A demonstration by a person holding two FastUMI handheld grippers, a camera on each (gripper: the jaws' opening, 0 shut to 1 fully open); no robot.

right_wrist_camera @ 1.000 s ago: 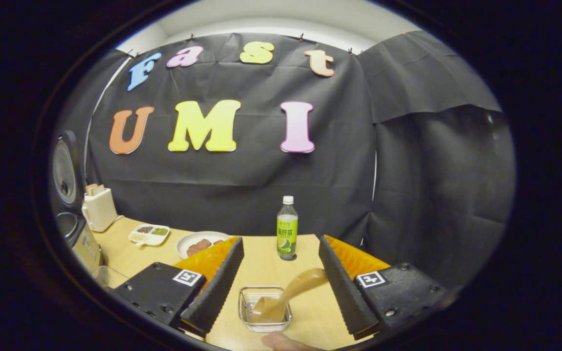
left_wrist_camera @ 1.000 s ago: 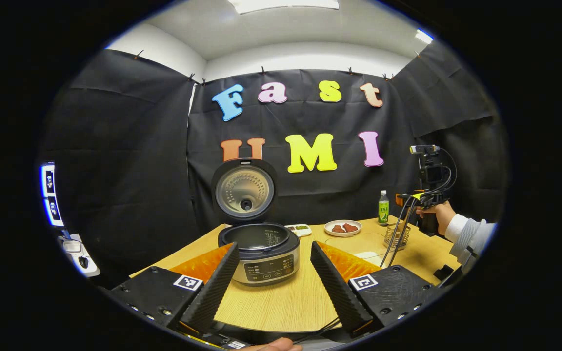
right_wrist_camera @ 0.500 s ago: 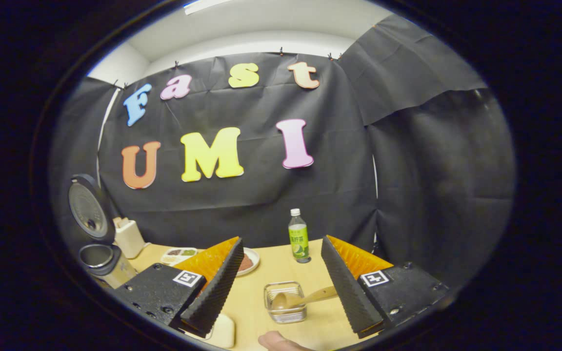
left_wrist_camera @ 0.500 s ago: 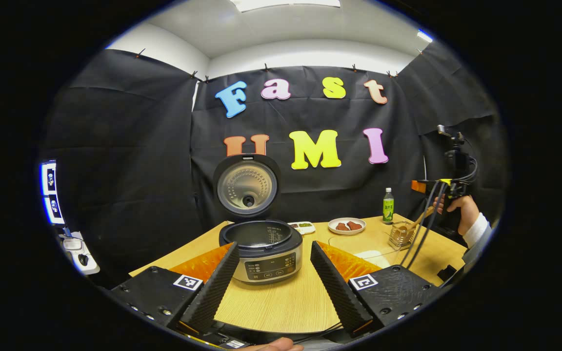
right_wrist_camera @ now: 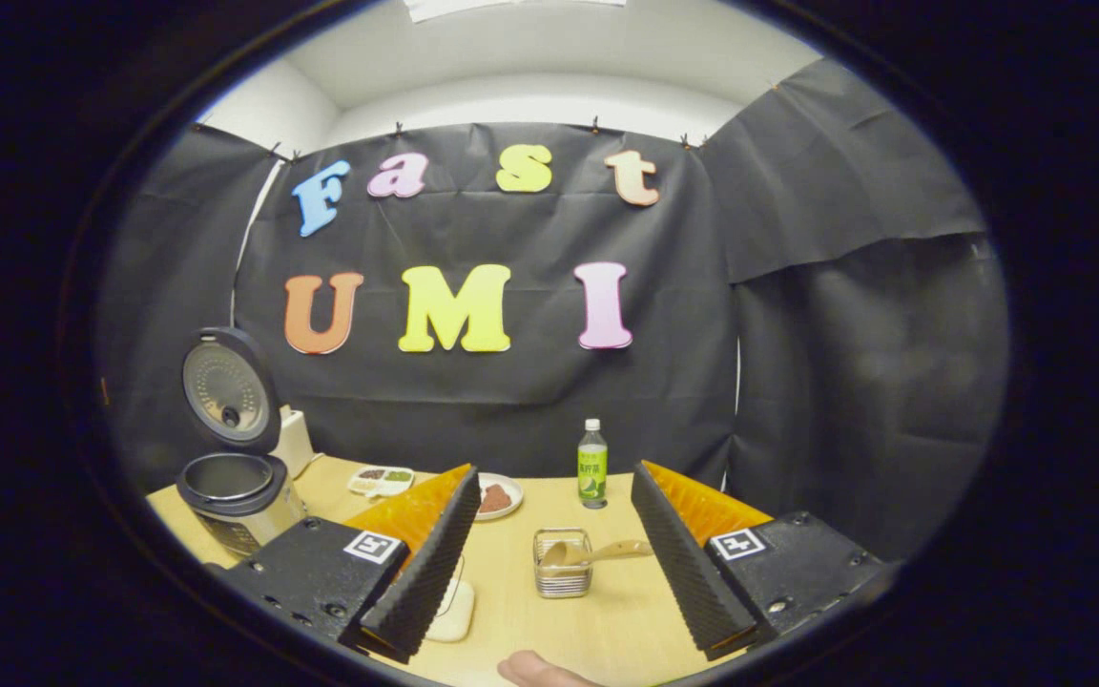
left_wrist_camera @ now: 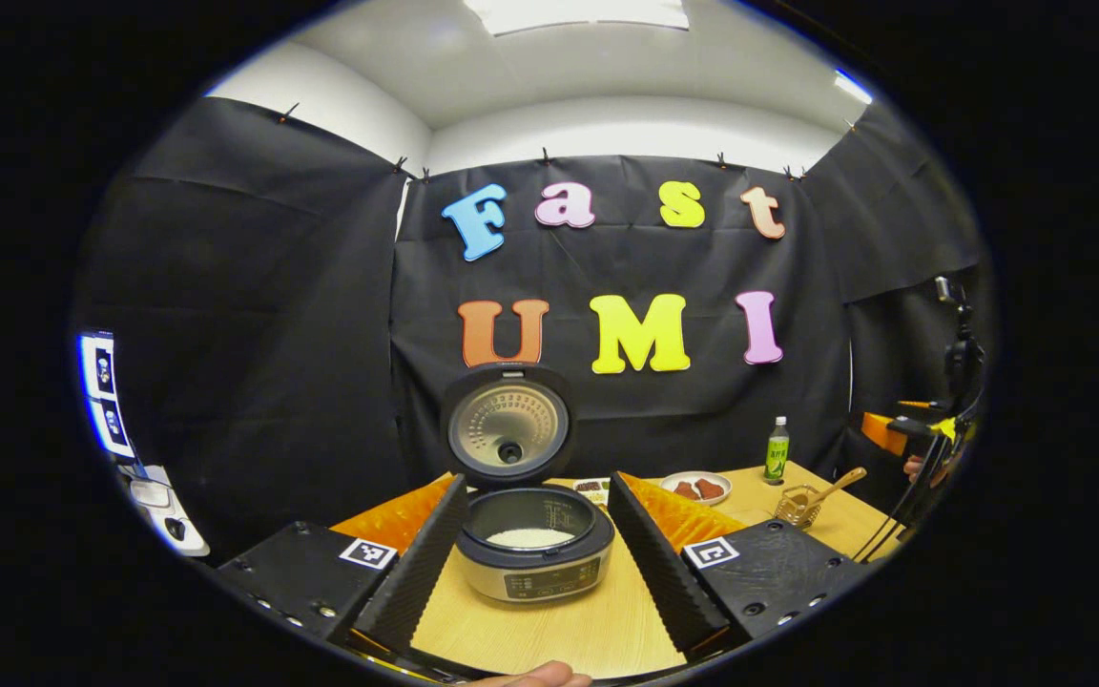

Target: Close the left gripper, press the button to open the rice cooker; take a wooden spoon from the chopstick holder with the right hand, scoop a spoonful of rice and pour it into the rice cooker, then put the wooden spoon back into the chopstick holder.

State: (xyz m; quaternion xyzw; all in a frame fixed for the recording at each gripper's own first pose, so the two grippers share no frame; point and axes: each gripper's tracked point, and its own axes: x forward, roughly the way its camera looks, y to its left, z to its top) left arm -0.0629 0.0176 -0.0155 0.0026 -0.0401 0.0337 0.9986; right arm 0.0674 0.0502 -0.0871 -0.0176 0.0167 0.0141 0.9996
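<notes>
Rice cooker [left_wrist_camera: 535, 549], left gripper view: round metal body with a dark rim, standing on the wooden table [left_wrist_camera: 549, 634] between the fingers of the left gripper [left_wrist_camera: 535, 563]; white rice lies in its pot.
Lid [left_wrist_camera: 508, 437]: hinged upright at the far side, its metal inner face dotted with small holes.
Left gripper jaws: released, spread wide, holding nothing; ribbed inner faces flank the cooker without touching it.
Open room: bare wood lies between the cooker and the near table edge.
Chopstick holder [left_wrist_camera: 798, 506]: small wire basket at the right, near the table's right edge; the wooden spoon [left_wrist_camera: 831, 487] leans in it, handle slanting up to the right.
Far row: green bottle [left_wrist_camera: 777, 448] and a plate [left_wrist_camera: 695, 487] stand near the wall.
Right gripper [left_wrist_camera: 893, 431]: at the far right, off the table's right edge.

Right gripper view, jaws [right_wrist_camera: 549, 563]: released, wide apart, nothing between them.
Chopstick holder [right_wrist_camera: 562, 577]: square wire mesh on the table [right_wrist_camera: 607, 630], framed between the fingers; the spoon [right_wrist_camera: 597, 552] rests across its rim, smooth rounded bowl inside, handle pointing right.
Rice cooker [right_wrist_camera: 235, 487]: far left, lid up, close to the table's left edge.
Open room: bare wood all around the holder.
</notes>
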